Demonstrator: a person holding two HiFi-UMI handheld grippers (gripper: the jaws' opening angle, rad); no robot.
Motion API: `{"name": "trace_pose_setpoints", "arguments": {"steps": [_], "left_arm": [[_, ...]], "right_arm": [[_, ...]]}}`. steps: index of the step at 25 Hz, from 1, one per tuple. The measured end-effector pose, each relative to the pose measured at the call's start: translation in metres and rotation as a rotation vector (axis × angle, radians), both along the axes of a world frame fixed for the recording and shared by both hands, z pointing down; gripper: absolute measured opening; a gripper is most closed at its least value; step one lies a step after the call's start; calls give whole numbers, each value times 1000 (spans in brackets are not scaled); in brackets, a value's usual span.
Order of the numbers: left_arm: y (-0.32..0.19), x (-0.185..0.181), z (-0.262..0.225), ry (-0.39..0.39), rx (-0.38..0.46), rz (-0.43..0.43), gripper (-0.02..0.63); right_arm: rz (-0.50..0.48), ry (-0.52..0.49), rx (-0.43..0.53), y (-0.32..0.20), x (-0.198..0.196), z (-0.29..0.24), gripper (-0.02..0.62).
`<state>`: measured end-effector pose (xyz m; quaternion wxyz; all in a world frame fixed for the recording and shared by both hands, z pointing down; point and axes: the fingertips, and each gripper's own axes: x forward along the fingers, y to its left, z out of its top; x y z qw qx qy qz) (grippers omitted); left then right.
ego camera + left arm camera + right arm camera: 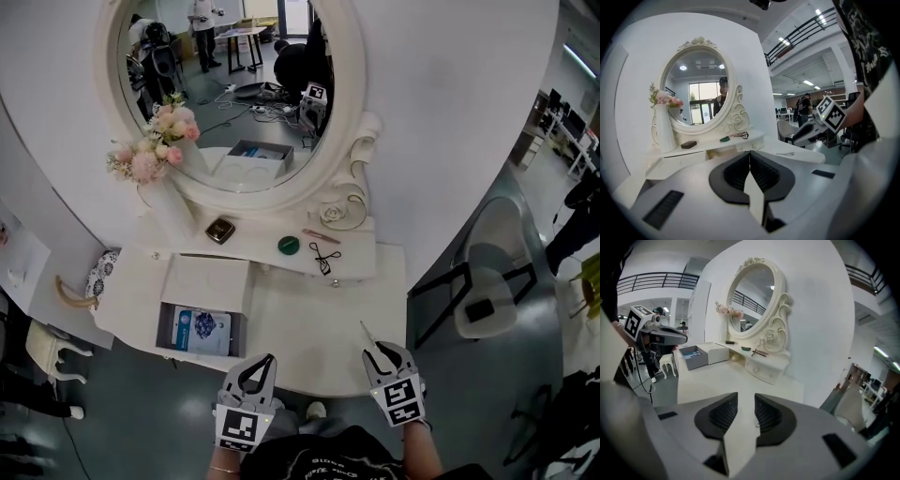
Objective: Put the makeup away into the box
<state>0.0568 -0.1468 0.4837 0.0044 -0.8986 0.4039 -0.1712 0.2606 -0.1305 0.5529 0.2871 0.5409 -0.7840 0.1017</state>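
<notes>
The left hand-held gripper sits at the near edge of the white worktop with its jaws pressed together and nothing between them. The right hand-held gripper is beside it, jaws parted with a clear gap and gripping nothing. A thin pale tool lies on the worktop just at its tips, and only a small end of it shows in the gap in the right gripper view. The grey box stands open at the worktop's left end, its white lid folded back (a blue-and-white item lies inside). The rest of the makeup is on the raised shelf under the oval mirror, well apart from the box: a dark compact, a green round pot, a pencil-like stick and a black looped-handle tool. A white vase of pink flowers stands at the shelf's left.
</notes>
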Motion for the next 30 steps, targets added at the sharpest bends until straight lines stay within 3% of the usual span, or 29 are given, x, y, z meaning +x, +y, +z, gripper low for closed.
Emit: {"name": "trace_pose_setpoints", "arguments": {"steps": [8,11,18,30], "left_arm": [[-7,-20,4,-25,-23,-27,17],[-9,-23,6,-31,-33,-32,17],[-17,-28,4,-43,-38,-50,17],[-15,-32,6,-60,-56,-56,17]], "right_arm": [[40,-40,-62,-10,11,19,112],[50,-18,-102,-11,17,28,145],[14,49,-187,-14,18,49,140],[45,40,-245,-17,26,66,140]]}}
